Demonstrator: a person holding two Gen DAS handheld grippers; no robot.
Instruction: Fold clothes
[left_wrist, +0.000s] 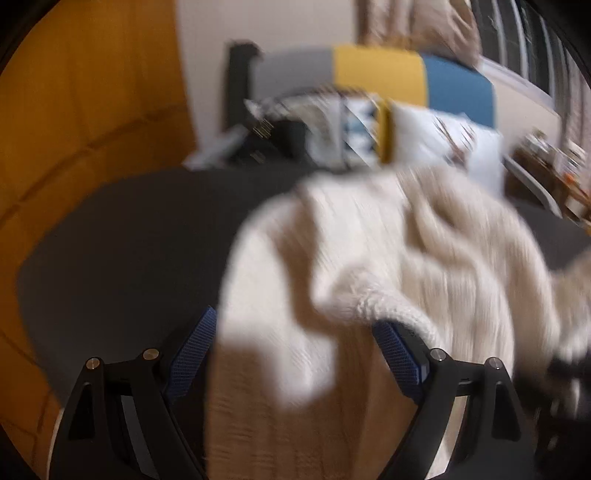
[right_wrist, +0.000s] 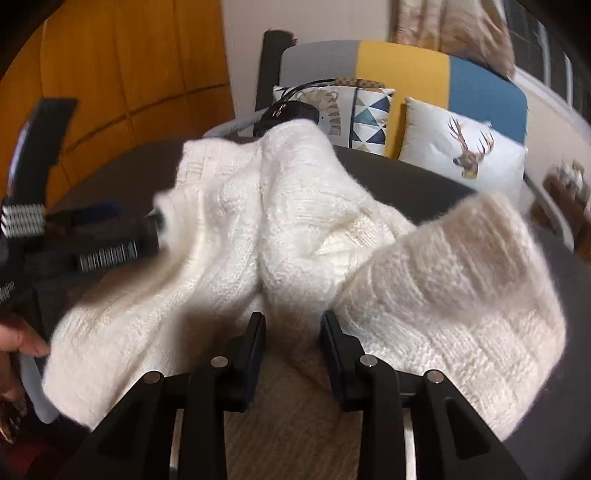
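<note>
A cream knitted sweater (left_wrist: 369, 258) lies rumpled on a dark round table (left_wrist: 129, 240). The left wrist view is blurred. My left gripper (left_wrist: 295, 332) stands open just over the sweater's near part, its blue pads (left_wrist: 194, 354) wide apart, and a knit edge rests on the right finger. In the right wrist view my right gripper (right_wrist: 293, 328) is shut on a bunched fold of the sweater (right_wrist: 229, 229), with a thick ribbed part (right_wrist: 454, 288) hanging to its right. The left gripper (right_wrist: 92, 251) shows there at the sweater's left edge, with a hand (right_wrist: 22, 339) below it.
Behind the table (right_wrist: 406, 177) stands a grey, yellow and blue sofa (right_wrist: 406, 66) with a deer cushion (right_wrist: 465, 151) and a triangle-patterned cushion (right_wrist: 365, 118). An orange wooden wall (left_wrist: 74, 110) is on the left. Pale floor shows below the table's near edge.
</note>
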